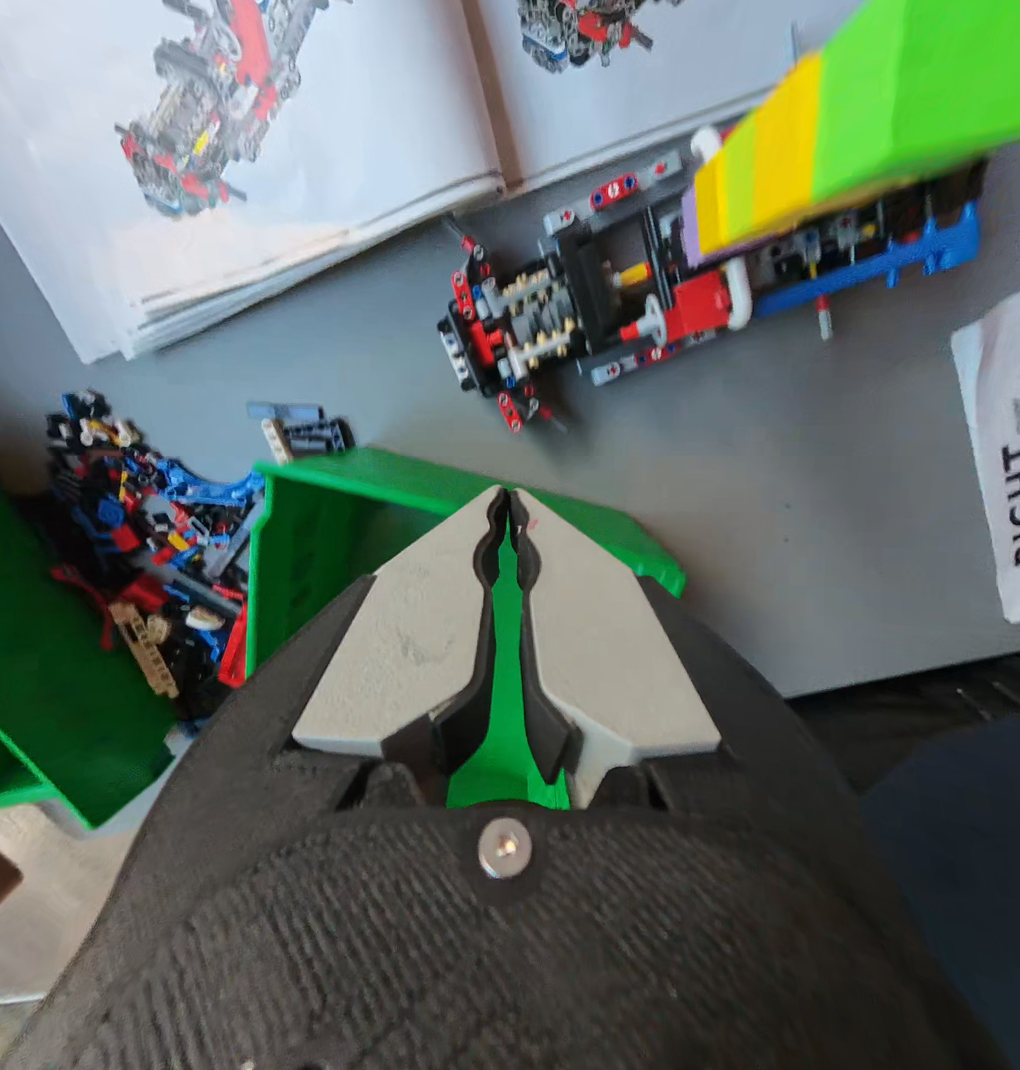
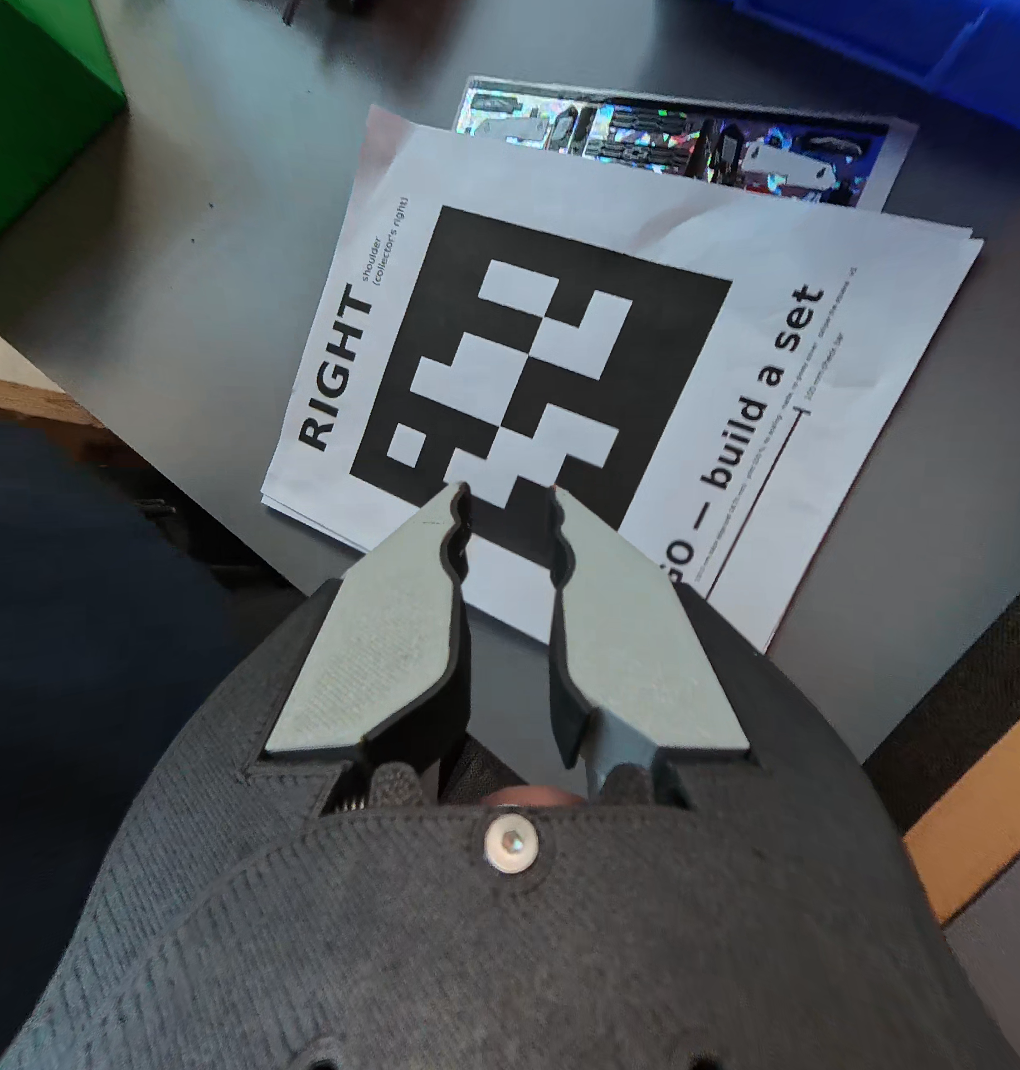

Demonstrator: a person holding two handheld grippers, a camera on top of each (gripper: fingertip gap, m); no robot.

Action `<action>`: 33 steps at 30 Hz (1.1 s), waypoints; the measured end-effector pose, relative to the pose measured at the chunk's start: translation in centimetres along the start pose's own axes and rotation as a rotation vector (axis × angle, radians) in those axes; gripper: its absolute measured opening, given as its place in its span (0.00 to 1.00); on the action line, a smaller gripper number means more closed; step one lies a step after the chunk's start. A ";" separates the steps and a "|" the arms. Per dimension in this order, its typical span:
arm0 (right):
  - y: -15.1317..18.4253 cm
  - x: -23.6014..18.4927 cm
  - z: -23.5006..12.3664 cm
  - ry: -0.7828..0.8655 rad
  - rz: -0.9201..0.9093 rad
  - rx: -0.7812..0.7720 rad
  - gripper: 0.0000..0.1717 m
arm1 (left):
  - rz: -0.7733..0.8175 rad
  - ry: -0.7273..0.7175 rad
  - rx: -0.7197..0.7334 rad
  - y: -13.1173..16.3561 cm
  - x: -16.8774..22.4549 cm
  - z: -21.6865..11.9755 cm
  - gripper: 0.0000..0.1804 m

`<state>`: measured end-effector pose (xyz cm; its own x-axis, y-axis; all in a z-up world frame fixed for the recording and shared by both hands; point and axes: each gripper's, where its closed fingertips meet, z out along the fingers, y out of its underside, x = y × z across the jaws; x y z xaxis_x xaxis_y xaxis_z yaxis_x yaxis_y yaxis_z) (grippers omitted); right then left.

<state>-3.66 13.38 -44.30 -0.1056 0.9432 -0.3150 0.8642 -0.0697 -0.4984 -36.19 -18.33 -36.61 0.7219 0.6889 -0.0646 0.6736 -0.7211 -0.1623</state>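
Observation:
My left gripper (image 1: 508,499) is shut with nothing between its pads; it hovers over the rim of a green bin (image 1: 345,480). A part-built brick vehicle model (image 1: 612,301) in red, grey, black and blue lies on the grey table beyond it. The other gripper's green and yellow body (image 1: 843,127) reaches over the model's right end. My right gripper (image 2: 509,498) is open and empty, hovering above a white paper sheet with a black-and-white square marker (image 2: 542,370).
An open instruction booklet (image 1: 322,116) lies at the back left. A pile of loose bricks (image 1: 143,550) sits between two green bins. A shiny sticker sheet (image 2: 670,139) lies behind the marker sheet, a blue bin (image 2: 930,46) at back right. A person's dark-clothed leg (image 2: 62,579) is near the table edge. Spacing between my two grippers at the tips: around 45 cm.

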 end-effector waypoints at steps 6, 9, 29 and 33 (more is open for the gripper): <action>2.6 -2.0 -1.1 0.066 0.114 0.001 0.15 | 0.061 0.059 -0.033 -4.5 0.3 4.5 0.00; 3.2 -3.9 -1.2 0.065 0.184 0.009 0.15 | 0.089 0.078 -0.020 -5.7 0.8 5.7 0.00; 0.7 -5.8 -3.0 0.167 0.167 0.069 0.15 | 0.173 0.197 0.013 -7.8 4.2 8.3 0.00; 0.5 -5.4 -3.0 0.160 0.162 0.068 0.15 | 0.224 0.220 0.038 -7.6 6.2 7.7 0.00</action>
<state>-1.15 9.25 -40.42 0.1156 0.9569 -0.2662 0.8278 -0.2410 -0.5066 -38.05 -7.95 -43.32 0.8713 0.4780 0.1113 0.4907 -0.8469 -0.2046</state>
